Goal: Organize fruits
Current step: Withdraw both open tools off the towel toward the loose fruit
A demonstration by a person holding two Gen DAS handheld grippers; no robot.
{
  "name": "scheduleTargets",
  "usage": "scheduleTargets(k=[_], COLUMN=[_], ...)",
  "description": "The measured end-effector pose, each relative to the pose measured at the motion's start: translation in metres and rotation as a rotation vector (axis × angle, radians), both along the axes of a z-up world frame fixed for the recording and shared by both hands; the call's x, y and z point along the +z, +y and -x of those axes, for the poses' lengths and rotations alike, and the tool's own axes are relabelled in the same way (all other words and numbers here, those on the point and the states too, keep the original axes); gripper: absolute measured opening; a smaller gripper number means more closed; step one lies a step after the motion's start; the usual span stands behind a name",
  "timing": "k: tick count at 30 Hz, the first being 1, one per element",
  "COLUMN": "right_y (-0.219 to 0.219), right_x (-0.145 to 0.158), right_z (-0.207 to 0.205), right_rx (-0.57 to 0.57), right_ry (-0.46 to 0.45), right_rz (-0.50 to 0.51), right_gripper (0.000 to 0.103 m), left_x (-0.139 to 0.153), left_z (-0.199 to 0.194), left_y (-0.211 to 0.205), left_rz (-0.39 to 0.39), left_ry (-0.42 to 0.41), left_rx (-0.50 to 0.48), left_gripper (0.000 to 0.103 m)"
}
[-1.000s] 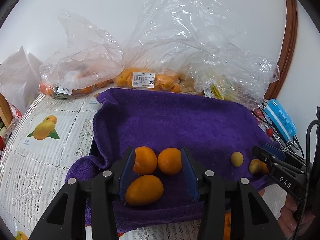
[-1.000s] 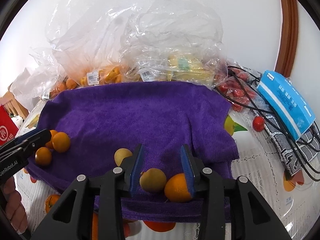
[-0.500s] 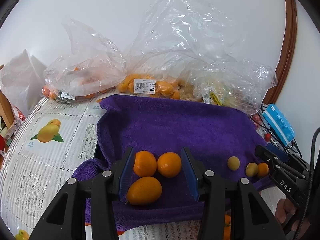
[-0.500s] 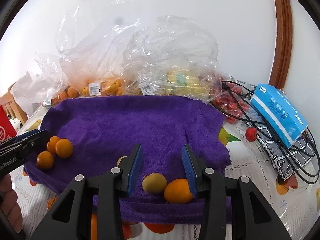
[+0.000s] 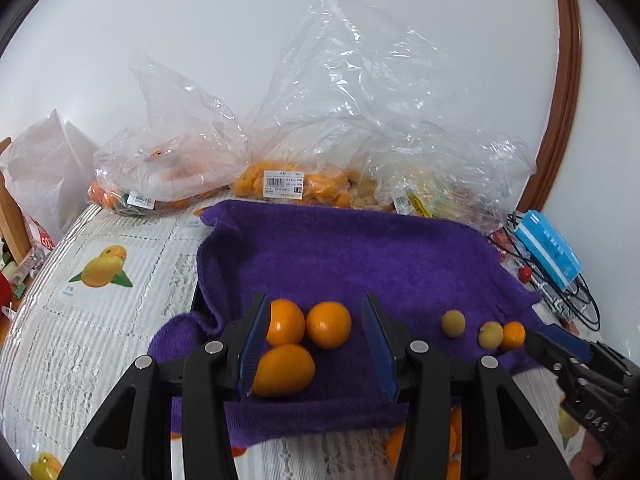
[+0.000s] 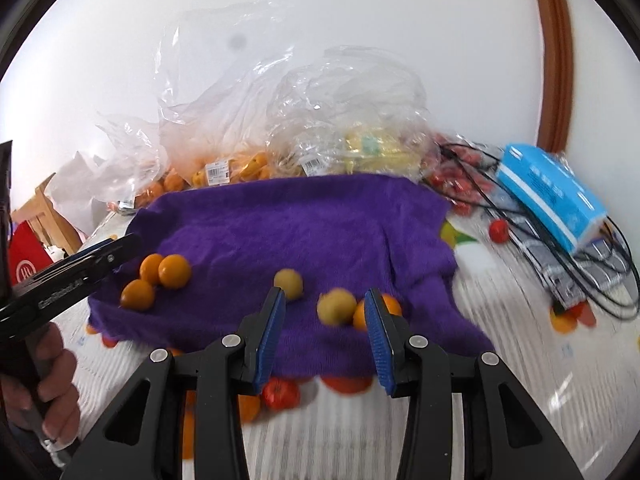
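Left gripper [image 5: 316, 344] spread, holding nothing; three smooth orange fruits [image 5: 304, 340] on fuzzy purple towel [image 5: 360, 256] between and just past its blue ribbed pads, oval one nearest, touching none clearly. Right gripper [image 6: 325, 334] spread, empty; round yellow-green fruit [image 6: 337, 306] just beyond tips, small orange one [image 6: 360, 314] against right pad's far side, another yellow-green fruit [image 6: 289, 283] past left tip. Crinkled clear plastic bags [image 5: 320, 152] of fruit behind towel on patterned worktop [image 5: 100, 320].
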State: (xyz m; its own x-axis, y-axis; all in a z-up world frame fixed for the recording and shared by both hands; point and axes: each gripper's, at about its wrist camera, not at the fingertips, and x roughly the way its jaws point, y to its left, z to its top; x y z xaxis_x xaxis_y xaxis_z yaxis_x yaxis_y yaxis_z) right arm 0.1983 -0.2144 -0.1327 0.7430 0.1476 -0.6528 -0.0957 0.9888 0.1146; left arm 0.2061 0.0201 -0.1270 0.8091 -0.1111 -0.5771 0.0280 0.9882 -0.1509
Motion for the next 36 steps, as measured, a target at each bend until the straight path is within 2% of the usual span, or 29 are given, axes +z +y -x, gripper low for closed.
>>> scheduleTargets(k=[4, 8, 14, 16, 22, 25, 30, 36], right_y=[-0.008, -0.011, -0.001, 0.004, 0.018, 0.023, 0.022, 0.023], right_x=[0.000, -0.002, -0.009, -0.010, -0.020, -0.028, -0.040, -0.046], right_z=[0.019, 0.034, 0.050, 0.052, 0.044, 0.035, 0.027, 0.018], right_rx=[-0.020, -0.026, 0.009, 0.022, 0.072, 0.089, 0.096, 0.101], right_ry=[0.025, 0.046, 0.071, 0.071, 0.094, 0.114, 0.147, 0.170], right_rz=[-0.011, -0.013, -0.014, -0.004, 0.000, 0.019, 0.043, 0.047], right_gripper=[0.041, 0.041, 0.041, 0.038, 0.030, 0.027, 0.026, 0.026], left_x=[-0.007, -0.012, -0.021, -0.022, -0.026, -0.029, -0.039, -0.040], left_z=[0.013, 0.029, 0.058, 0.066, 0.076, 0.074, 0.065, 0.065], left_y=[0.003, 0.014, 0.030, 0.034, 0.043, 0.048, 0.051, 0.053], left_rz=[-0.020, 0.002, 0.006, 0.001, -0.015, 0.004, 0.037, 0.058], left_ry=[0.011, 0.026, 0.067, 0.076, 0.097, 0.099, 0.148, 0.147], left_rx=[-0.001, -0.005, -0.008, -0.012, -0.007, 0.002, 0.002, -0.003], left_gripper=[0.045, 0.045, 0.045, 0.045, 0.045, 0.045, 0.045, 0.045])
